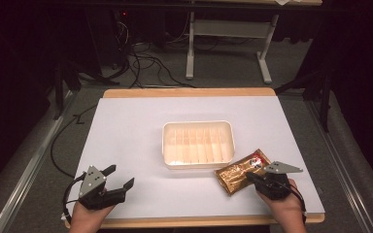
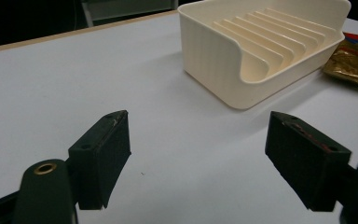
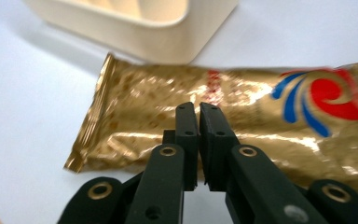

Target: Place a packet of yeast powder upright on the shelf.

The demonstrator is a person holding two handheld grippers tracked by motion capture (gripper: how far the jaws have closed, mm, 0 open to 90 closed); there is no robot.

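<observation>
**Risk: packet slipping from a thin edge grip**

Right gripper (image 3: 198,109) clenched, jaws nearly together over the near edge of the gold packet (image 3: 242,121); pinching foil or merely closed above it, cannot tell. Could slide or tear loose if lifted by so little material. Packet: shiny, crinkled, red-and-blue logo, flat on table (image 1: 136,126) just beside cream tray (image 1: 198,144) (right front corner). Left gripper (image 2: 198,154) released, wide open, idle.
</observation>
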